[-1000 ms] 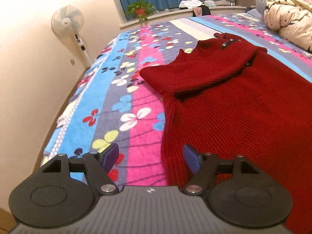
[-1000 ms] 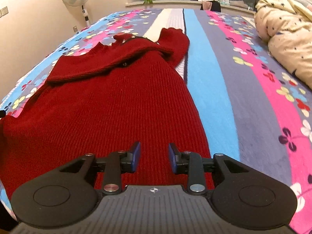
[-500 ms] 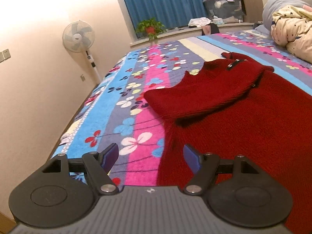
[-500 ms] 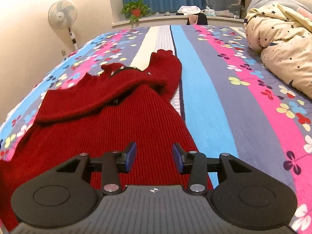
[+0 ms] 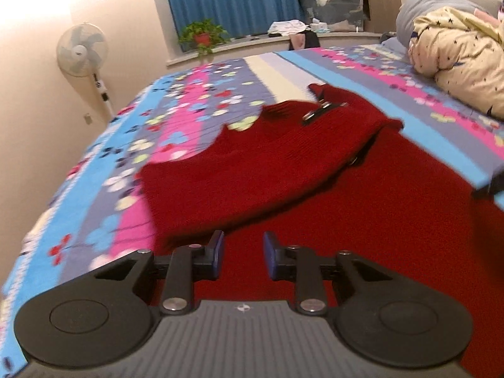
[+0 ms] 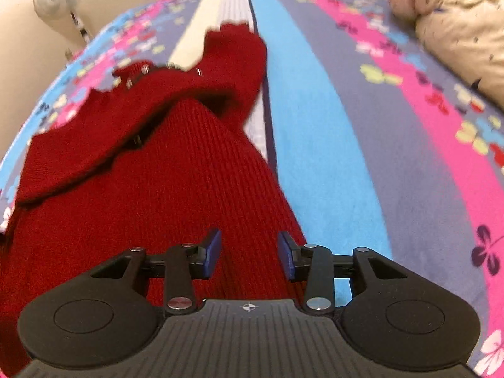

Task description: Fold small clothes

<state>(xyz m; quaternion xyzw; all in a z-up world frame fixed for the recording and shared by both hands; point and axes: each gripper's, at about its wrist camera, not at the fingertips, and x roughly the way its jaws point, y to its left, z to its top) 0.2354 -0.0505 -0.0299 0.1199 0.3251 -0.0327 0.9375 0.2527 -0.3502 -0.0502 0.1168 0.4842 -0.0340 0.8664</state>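
Note:
A dark red knit sweater lies flat on the bed, one sleeve folded across its chest. My left gripper hovers low over the sweater's near left part, just inside the folded sleeve's edge. Its jaws are closing, a narrow gap still between the blue pads, and no fabric is pinched. In the right wrist view the sweater fills the left half. My right gripper is open above the sweater's right side edge, knit showing below the gap but not gripped.
A striped floral blanket covers the bed. A cream star-print quilt is bunched at the far right. A standing fan is by the left wall. A potted plant and storage box sit at the window.
My left gripper has swung right from the bed's edge onto the sweater, and its jaws have narrowed sharply. My right gripper has moved closer over the sweater's right edge, jaws slightly wider.

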